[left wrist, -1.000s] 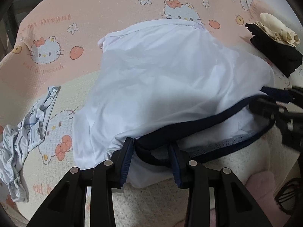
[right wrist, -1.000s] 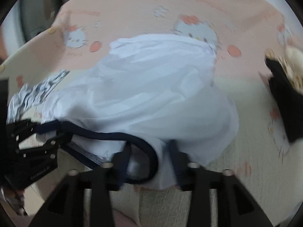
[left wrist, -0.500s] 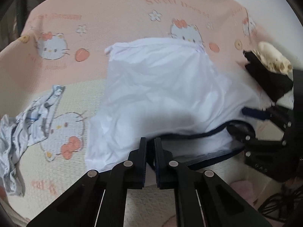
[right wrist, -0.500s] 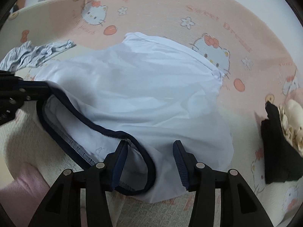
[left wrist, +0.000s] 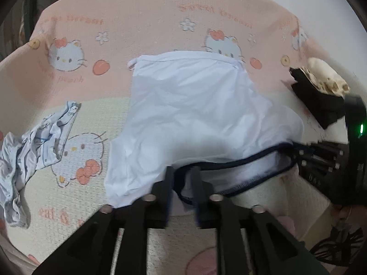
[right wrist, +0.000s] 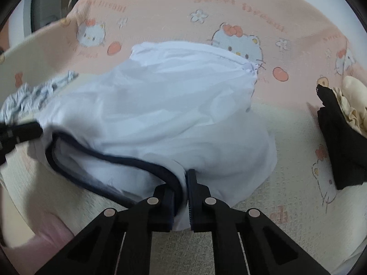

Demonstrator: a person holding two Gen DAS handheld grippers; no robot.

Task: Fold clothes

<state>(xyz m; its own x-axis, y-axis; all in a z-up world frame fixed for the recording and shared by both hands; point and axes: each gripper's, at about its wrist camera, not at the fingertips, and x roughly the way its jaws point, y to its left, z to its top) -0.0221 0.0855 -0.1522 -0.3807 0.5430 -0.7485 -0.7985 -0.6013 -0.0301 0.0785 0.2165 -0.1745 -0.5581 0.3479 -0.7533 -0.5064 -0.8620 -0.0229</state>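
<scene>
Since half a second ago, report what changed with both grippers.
The right gripper closed onto the white garment at its navy-trimmed edge. The left gripper opened from its pinch. The striped garment and black clothes stayed put.

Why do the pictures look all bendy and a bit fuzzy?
Both views come through fisheye lenses, so the pink cartoon-cat blanket curves and the corners go black. In the left wrist view, the left gripper and the white garment with navy trim near it look smeared by blur. In the right wrist view, the crumpled blue-and-white cloth is fuzzy, while the right gripper is sharper.
</scene>
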